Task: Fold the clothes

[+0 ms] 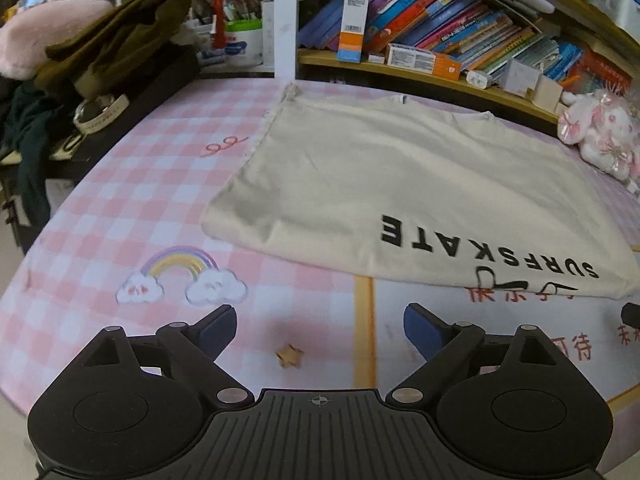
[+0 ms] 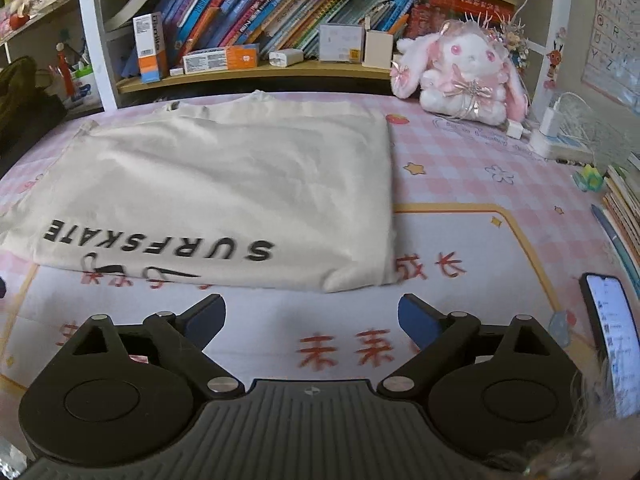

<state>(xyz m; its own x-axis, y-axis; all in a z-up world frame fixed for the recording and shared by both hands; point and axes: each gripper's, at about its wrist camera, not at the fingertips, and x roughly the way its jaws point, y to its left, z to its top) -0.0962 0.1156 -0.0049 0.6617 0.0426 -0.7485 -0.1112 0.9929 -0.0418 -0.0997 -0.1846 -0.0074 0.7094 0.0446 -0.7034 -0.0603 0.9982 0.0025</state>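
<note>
while both tools (image 1: 319, 326) (image 2: 310, 316) gape, shirt (image 1: 372, 184) lies flat.

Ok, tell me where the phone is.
The phone shows only in the right wrist view, lying on the desk mat at the far right, beside the right gripper.

Home study room, crammed bookshelf (image 2: 280, 20), plush rabbit (image 2: 464, 72)

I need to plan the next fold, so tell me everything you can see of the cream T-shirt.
The cream T-shirt looks like soft cotton and lies flat on the pink checked table cover, collar toward the bookshelf. It seems already partly folded: its right edge is a straight fold and no sleeve sticks out. Black letters reading SURFSKATE, upside down from here, run near the closer edge above a line drawing. Light wrinkles cross it. Neither pair of tongs touches it; both are open, just short of its near edge.
</note>
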